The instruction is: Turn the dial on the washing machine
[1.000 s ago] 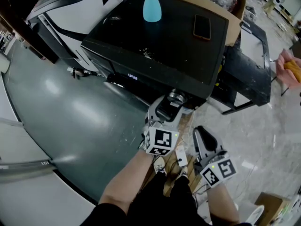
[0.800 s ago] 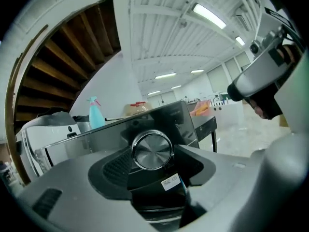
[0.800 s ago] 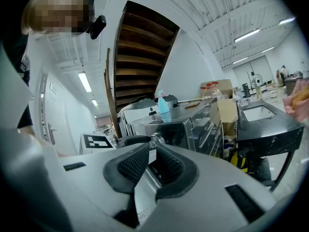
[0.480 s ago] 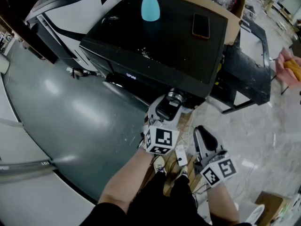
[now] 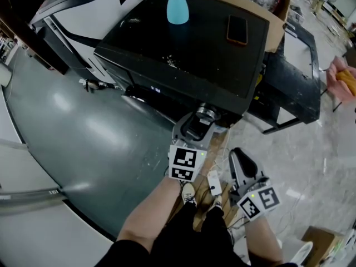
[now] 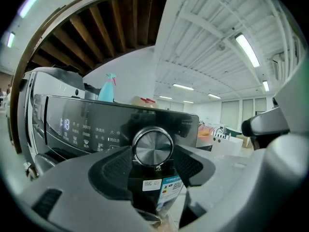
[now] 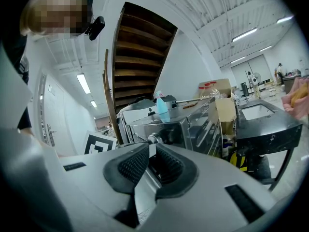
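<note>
The left gripper (image 5: 199, 124) is clasping the dial (image 6: 153, 147), its ribbed jaws pressing on opposite sides of the rim. The dial is sitting on the front control panel (image 6: 91, 127) of the washing machine (image 5: 194, 52), under the front edge of the lid and towards its right front corner. It looks like a round metal knob with a brushed face and a smooth, shiny rim: rigid, fixed to the panel, and probably somewhat slippery. It is best held squarely across the rim and turned about its own axis, without pulling outward.

The right gripper (image 5: 239, 159) is hanging low beside the left one, jaws clenched on nothing.

A blue spray bottle (image 5: 178, 5) and a phone (image 5: 237, 30) are resting on the black lid, towards its far edge. The machine is standing between a grey-green floor (image 5: 83, 132) and paler stone-look flooring (image 5: 311, 154), in a bright hall with strip lights.
</note>
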`<move>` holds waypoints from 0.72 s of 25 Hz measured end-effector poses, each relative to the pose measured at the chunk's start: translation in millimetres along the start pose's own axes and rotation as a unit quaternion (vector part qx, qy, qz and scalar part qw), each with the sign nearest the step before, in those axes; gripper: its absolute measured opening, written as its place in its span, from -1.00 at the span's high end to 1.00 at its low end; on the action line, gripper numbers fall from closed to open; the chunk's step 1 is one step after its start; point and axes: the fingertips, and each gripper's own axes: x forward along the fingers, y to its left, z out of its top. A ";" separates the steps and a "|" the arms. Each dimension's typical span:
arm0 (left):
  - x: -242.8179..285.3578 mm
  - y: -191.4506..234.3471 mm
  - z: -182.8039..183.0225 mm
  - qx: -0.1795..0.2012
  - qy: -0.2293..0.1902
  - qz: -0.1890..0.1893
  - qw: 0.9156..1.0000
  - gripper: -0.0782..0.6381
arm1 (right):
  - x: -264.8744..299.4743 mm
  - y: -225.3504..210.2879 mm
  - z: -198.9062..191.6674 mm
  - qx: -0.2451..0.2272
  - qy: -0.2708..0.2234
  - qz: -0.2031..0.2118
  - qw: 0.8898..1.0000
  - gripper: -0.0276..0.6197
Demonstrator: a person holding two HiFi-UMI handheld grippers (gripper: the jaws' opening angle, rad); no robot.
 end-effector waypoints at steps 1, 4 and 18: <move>-0.7 -0.7 -0.5 0.007 0.000 0.001 1.000 0.06 | -0.7 -0.4 -0.2 0.001 0.000 0.000 1.000 0.78; -1.9 -3.5 -1.3 0.028 0.001 0.005 1.000 0.06 | -2.2 -1.7 -0.9 0.004 -0.001 0.000 1.000 0.78; 0.3 -7.9 4.8 0.197 0.009 0.050 0.979 0.04 | -11.0 -7.9 -2.6 0.013 -0.004 -0.003 1.000 0.78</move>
